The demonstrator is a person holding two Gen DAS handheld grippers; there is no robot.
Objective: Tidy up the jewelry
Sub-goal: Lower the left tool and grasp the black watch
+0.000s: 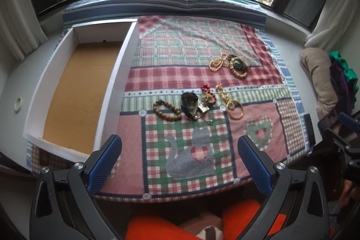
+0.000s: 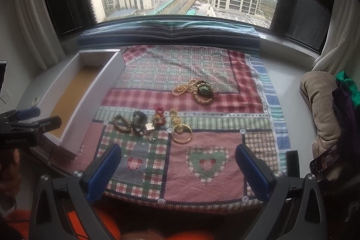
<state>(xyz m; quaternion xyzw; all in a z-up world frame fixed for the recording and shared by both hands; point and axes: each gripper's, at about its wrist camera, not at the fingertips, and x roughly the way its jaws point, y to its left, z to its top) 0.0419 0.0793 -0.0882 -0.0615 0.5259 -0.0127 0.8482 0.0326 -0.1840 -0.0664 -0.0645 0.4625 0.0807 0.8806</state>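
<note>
Left wrist view: left claw [image 1: 180, 161] hovering level over the quilt's [image 1: 202, 37] near edge, jaws spread wide, gripping nothing. Box [image 1: 67, 91] sitting left, wooden bracelet [image 1: 167, 110] and gold bangle [image 1: 235, 110] lying mid-quilt. Right claw [image 2: 178, 164] likewise hovering, gaping apart, touching nothing.

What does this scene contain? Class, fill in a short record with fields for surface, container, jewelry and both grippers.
surface: patchwork cloth
container: white box with a brown floor, nothing visible inside, left of the jewelry
jewelry: wooden bead bracelet, gold bangle, gold bead strand, all on the cloth
left gripper: open, holding nothing
right gripper: open, holding nothing
</note>
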